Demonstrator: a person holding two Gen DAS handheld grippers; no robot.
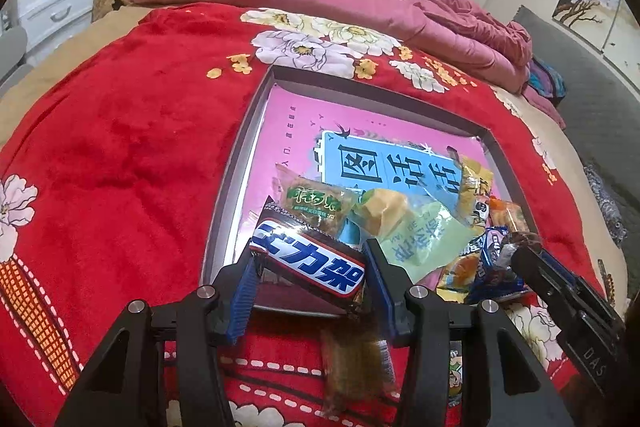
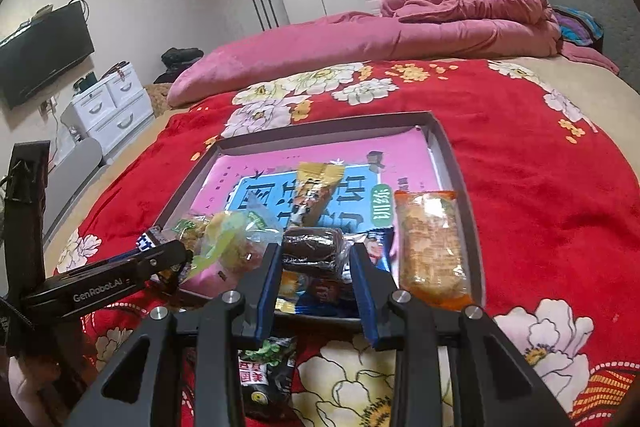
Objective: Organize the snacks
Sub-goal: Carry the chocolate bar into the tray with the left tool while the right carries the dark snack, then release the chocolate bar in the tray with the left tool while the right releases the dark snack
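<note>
A shallow grey box [image 1: 240, 155] [image 2: 452, 163] with a pink and blue lining lies on the red bed cover and holds several snack packets. My left gripper [image 1: 310, 263] is shut on a Snickers bar [image 1: 308, 259] above the box's near left corner; it also shows in the right wrist view [image 2: 168, 255]. My right gripper [image 2: 314, 263] is shut on a dark brown wrapped cake [image 2: 312, 253] above the box's near edge; it also shows in the left wrist view [image 1: 516, 255]. An orange cracker packet [image 2: 432, 243] lies at the box's right side.
A brown packet [image 1: 352, 359] and a black packet [image 2: 266, 371] lie on the red flowered blanket [image 1: 120, 147] in front of the box. A pink quilt [image 2: 360, 35] is piled at the far side. White drawers [image 2: 108, 107] stand beside the bed.
</note>
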